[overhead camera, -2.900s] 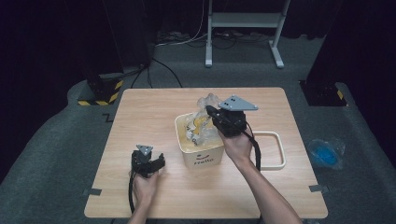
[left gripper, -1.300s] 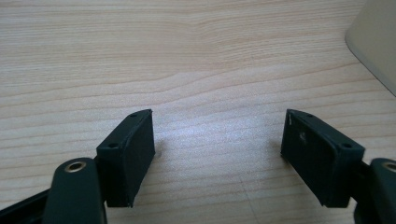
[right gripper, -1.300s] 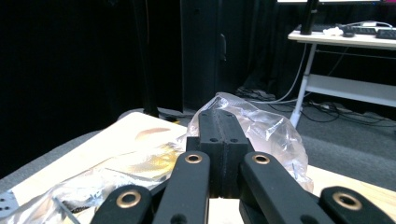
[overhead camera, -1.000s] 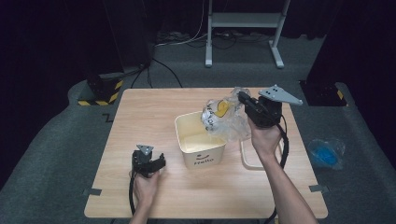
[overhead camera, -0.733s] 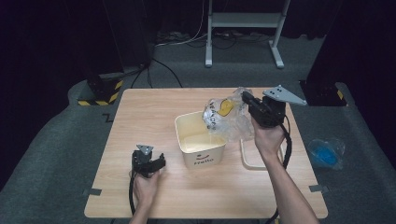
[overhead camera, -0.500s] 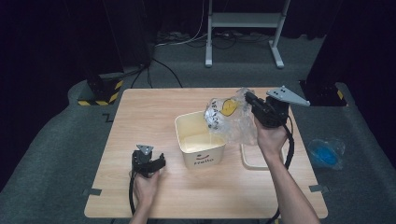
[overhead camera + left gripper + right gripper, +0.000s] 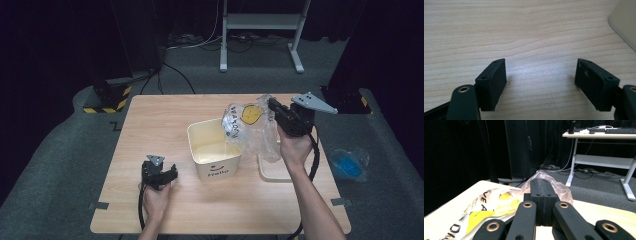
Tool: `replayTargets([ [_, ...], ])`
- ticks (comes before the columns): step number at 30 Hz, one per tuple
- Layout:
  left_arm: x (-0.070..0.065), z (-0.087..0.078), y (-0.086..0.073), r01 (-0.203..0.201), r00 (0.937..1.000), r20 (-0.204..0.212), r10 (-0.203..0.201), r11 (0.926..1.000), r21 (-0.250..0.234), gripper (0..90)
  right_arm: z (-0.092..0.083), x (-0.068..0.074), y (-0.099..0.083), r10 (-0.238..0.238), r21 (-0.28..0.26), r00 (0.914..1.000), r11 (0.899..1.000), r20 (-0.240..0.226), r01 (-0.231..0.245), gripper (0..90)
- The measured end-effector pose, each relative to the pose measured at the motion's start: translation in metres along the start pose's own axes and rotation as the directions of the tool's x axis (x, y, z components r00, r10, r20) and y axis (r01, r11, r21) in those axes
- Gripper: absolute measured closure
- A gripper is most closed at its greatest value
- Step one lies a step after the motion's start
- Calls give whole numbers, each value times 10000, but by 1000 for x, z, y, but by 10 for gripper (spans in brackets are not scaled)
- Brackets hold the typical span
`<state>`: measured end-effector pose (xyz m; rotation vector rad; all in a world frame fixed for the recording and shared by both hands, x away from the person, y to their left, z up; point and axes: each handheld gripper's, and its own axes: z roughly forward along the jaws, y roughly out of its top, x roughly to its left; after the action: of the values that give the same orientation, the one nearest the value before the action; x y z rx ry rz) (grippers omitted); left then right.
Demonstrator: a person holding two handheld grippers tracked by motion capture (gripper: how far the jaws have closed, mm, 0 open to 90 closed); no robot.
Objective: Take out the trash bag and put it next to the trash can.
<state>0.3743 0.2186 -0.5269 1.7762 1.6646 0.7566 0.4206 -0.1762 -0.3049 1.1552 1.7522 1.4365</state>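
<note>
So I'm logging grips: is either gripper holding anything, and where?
The right gripper pinches the clear plastic bag by its top edge, above the bin. The left gripper holds nothing.

Lab or studio: black curtains [image 7: 60, 45], grey carpet [image 7: 60, 165], taped wooden table [image 7: 165, 120], desk with keyboard [image 7: 621, 131].

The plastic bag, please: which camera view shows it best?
The high view: the whole bag hangs from the right gripper beside the tub. The right gripper view shows crumpled film past its shut jaws; the left gripper view, bare table.
</note>
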Motion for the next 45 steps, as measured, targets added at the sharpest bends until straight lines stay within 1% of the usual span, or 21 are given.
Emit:
replayTargets([
  [9,0,0,0,-16,10000,-8,16,10000,2,251,-1,-3,-1,-77,38,9999,10000,151,77,900],
  [12,0,0,0,-40,10000,-4,40,10000,13,251,-3,-5,0,-32,-12,9998,10000,193,32,900],
  [20,0,0,0,-16,10000,9,16,10000,1,250,-3,-6,1,-27,58,9997,10000,223,25,900],
  [30,0,0,0,-79,10000,2,79,10000,3,250,-9,-12,4,30,-28,9993,10000,375,-29,900],
  [31,0,1,0,-26,10000,16,26,10000,-19,250,-9,-12,4,10,1,9993,10000,383,-10,900],
  [35,0,1,0,-27,10000,14,27,10000,-15,248,-5,-9,1,-237,240,9987,9995,441,227,900],
  [39,0,1,0,-22,10000,19,22,10000,1,248,2,-10,-3,-285,543,9980,9982,569,255,900],
  [45,0,1,0,-7,10000,26,7,10000,8,247,9,-14,-8,-288,836,9967,9962,755,225,900],
])
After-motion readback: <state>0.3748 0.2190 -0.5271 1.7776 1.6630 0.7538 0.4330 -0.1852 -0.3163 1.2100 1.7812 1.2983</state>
